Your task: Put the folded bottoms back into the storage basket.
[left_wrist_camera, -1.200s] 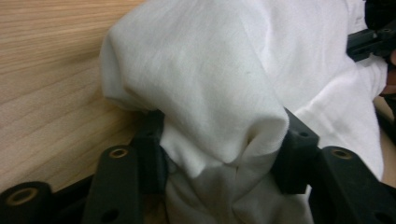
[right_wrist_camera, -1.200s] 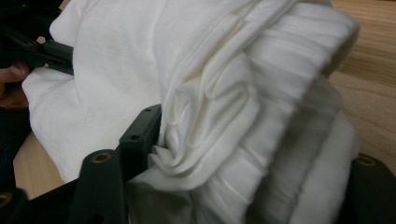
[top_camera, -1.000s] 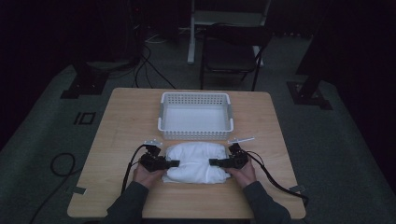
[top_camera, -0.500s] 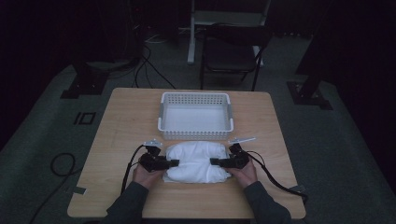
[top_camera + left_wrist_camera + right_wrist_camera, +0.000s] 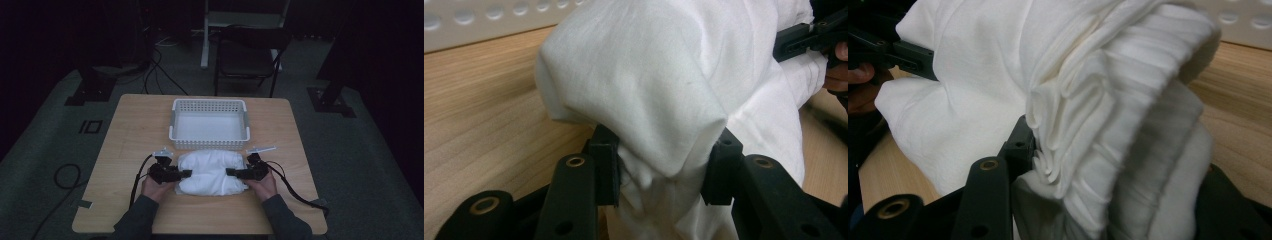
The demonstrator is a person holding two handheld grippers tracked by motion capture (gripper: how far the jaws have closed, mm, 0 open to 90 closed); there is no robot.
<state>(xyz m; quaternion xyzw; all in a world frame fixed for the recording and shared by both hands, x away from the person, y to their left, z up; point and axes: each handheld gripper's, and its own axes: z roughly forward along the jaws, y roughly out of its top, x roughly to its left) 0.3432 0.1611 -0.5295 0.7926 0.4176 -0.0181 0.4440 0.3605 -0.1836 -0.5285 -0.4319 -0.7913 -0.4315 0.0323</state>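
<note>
Material: white cloth bundle [image 5: 212, 172], folded thick, on wooden table [image 5: 125, 145], just in front of white basket [image 5: 210, 125].
Left gripper [image 5: 185, 173]: jaws pinching left end of bundle, fabric bunched between them.
Middle: bundle resting on table, not yet lifted.
Right gripper [image 5: 231, 172]: jaws clamped on right end, over ribbed folds.
Progress: folding seemingly done, both ends gripped; remaining, by judgement, lifting bundle and placing into basket, which stands empty.

Dim room, grey carpet [image 5: 380, 165], dark chair [image 5: 248, 57] behind wooden table [image 5: 130, 130]
</note>
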